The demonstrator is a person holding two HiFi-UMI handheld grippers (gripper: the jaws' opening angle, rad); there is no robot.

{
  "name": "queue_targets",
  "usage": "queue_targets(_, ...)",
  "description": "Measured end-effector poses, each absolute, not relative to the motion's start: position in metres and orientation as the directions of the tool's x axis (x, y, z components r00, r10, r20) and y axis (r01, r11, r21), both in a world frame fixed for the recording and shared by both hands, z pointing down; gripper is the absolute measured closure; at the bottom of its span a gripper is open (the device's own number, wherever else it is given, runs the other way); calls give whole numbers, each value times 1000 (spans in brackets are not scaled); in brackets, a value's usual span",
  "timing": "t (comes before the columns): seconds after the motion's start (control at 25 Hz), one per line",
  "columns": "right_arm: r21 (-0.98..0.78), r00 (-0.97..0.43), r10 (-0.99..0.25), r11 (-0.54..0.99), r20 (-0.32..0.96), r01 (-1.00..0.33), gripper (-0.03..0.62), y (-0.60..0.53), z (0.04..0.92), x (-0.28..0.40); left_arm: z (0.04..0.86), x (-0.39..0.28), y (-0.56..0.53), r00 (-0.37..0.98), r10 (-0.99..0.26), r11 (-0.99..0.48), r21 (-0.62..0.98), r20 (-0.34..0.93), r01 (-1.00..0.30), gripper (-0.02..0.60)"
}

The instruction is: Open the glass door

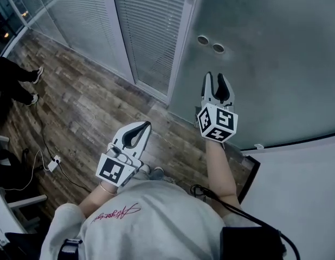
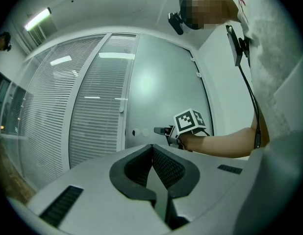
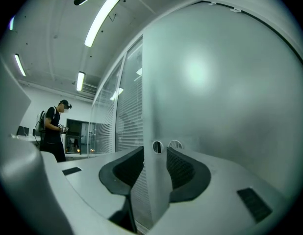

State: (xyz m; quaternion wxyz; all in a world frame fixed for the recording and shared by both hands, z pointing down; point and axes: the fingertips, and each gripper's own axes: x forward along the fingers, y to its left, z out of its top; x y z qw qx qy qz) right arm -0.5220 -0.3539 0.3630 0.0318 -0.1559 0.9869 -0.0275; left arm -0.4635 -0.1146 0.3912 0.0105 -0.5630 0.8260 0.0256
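The frosted glass door (image 1: 276,64) stands ahead on the right, with two round lock holes (image 1: 203,39) near its left edge. My right gripper (image 1: 217,76) is held out level in front of the door's face, just short of those holes, with its jaws open. In the right gripper view the door (image 3: 230,92) fills the right side. Its pale edge and the holes (image 3: 157,147) show through the gap of the right gripper (image 3: 155,153); I cannot tell whether the pads touch it. My left gripper (image 1: 147,125) hangs back over the floor, shut on nothing.
A glazed partition with white blinds (image 1: 151,31) runs left of the door. The floor is wood plank (image 1: 86,107), with a power strip and cable (image 1: 52,163) at the left. Another person's feet (image 1: 33,85) are at the far left. A white wall (image 1: 297,194) is on my right.
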Motion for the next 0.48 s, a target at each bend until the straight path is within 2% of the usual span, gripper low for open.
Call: queue_targets(0.48, -48, -866, -500, 865, -3, -500, 448, -413, 376, -617, 388, -516, -100, -342, -940, 342, 1, -1, -940, 569)
